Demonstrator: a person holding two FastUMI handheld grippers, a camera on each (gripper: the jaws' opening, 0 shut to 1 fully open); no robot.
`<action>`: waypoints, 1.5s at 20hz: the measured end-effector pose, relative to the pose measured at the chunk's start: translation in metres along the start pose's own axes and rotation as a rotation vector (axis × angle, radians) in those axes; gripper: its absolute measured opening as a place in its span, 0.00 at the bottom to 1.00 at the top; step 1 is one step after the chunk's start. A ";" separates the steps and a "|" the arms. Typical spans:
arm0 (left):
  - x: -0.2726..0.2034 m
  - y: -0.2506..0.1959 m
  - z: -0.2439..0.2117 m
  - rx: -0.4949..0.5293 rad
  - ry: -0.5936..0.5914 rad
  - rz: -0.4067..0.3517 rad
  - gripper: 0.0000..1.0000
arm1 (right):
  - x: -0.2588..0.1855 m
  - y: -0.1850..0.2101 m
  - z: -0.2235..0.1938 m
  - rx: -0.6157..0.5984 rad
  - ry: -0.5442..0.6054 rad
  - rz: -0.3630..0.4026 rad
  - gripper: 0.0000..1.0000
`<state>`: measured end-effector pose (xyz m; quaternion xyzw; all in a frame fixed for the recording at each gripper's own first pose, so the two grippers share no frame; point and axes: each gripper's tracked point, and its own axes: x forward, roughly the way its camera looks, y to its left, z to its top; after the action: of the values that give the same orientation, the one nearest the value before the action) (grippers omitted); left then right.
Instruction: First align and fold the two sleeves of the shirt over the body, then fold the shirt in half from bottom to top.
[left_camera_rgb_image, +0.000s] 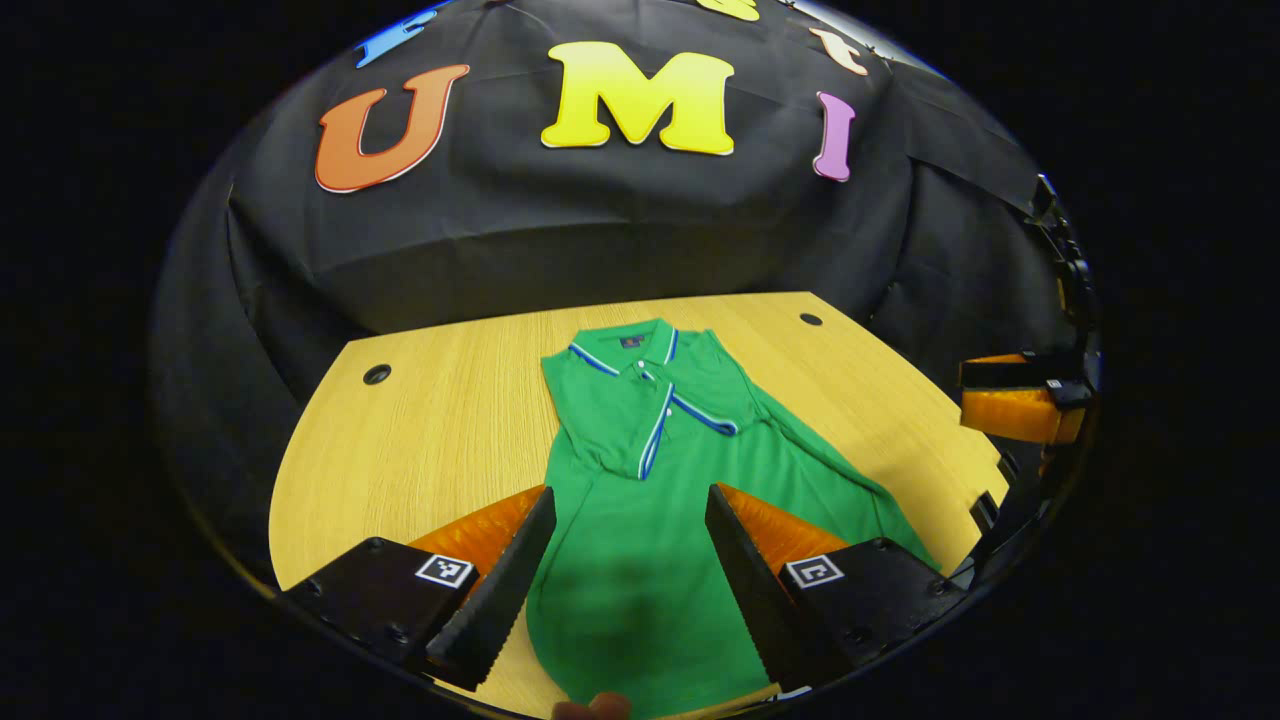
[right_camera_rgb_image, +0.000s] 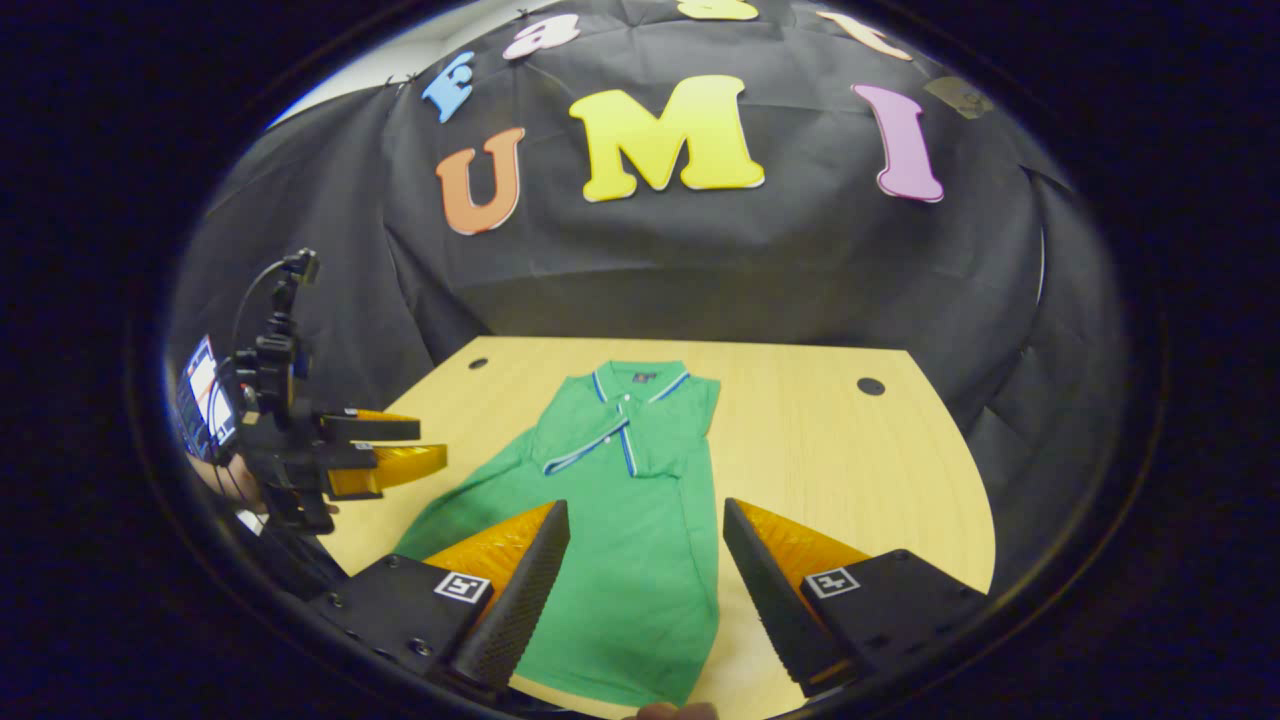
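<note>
The green shirt (left_camera_rgb_image: 640, 520) lies flat on the worktop (left_camera_rgb_image: 440, 420). Its long way runs straight out from the left claw (left_camera_rgb_image: 630, 560), with the collar (left_camera_rgb_image: 640, 365) at the far end and the bottom hem close to the claw. One sleeve is folded over the chest. On the other side the cloth spreads out past the claw's right finger.

In the right gripper view the shirt (right_camera_rgb_image: 630, 520) points the same way, collar far, hem near the right claw (right_camera_rgb_image: 645, 570). There the spread cloth reaches out to the left.

The worktop is light wood with a small round hole (left_camera_rgb_image: 377, 374) near each far corner. Behind it hangs a black cloth wall (left_camera_rgb_image: 600, 230).

The left claw is spread wide, above the lower part of the shirt. It holds nothing. The right claw is spread wide too, with the shirt showing between its fingers, and it holds nothing.

In the right gripper view the left claw (right_camera_rgb_image: 385, 450) shows off to the left, held by a hand (right_camera_rgb_image: 215, 475). A fingertip (left_camera_rgb_image: 592, 707) peeks in at the bottom of the left gripper view.
</note>
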<state>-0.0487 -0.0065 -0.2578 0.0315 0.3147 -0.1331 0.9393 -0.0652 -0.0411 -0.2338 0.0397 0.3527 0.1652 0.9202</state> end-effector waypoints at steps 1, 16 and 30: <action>-0.006 0.004 -0.016 0.006 0.038 0.001 0.97 | -0.003 -0.001 -0.013 0.007 0.032 0.008 0.98; -0.085 0.002 -0.210 -0.076 0.419 0.000 0.98 | -0.032 -0.015 -0.204 -0.053 0.454 -0.062 0.93; -0.069 -0.004 -0.230 -0.034 0.421 0.061 0.99 | -0.023 -0.006 -0.238 -0.124 0.531 -0.084 0.94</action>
<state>-0.2372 0.0386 -0.4005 0.0525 0.5050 -0.0898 0.8568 -0.2368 -0.0641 -0.3982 -0.0762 0.5719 0.1527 0.8024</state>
